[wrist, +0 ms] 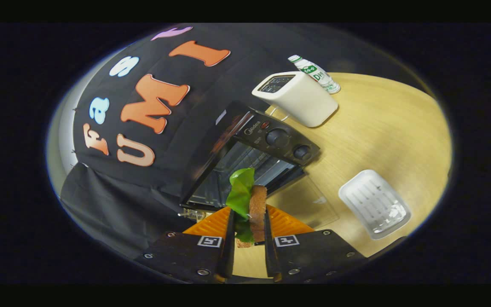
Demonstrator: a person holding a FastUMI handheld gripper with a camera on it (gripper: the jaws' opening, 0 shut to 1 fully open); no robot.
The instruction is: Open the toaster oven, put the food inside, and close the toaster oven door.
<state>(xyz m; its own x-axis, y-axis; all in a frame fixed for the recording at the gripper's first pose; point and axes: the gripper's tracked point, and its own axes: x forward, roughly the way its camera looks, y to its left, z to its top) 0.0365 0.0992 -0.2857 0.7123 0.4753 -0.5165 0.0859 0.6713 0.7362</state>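
1. Gripper view: our tongs (248,221) are pinching the food (252,207), one finger pressed on each side of it.
2. The food is a sandwich: a brown bread slice with a green lettuce leaf sticking up past the fingertips. We hold it on edge, raised off the table (382,128).
3. The oven (252,160) sits just beyond the food, against the black booth wall. It is black, with two knobs (278,137) on the control panel.
4. The oven door (309,200) is open. The glass panel lies folded down over the table, and we see the rack inside the cavity.
5. The food is in front of the cavity mouth, above the near end of the door. We cannot tell whether its tip has crossed into the cavity.
6. An orange ribbed thing (286,221) lies under the fingers, just behind the food. We cannot tell what it is.
7. A clear tray (374,204) lies on the table beside the open door, apart from it.
8. A white toaster (295,97) stands beyond the oven's panel end.
9. A bottle (314,73) with a green and white label stands just behind the toaster.
10. The whole scene looks rolled, because we hold the tongs tilted.
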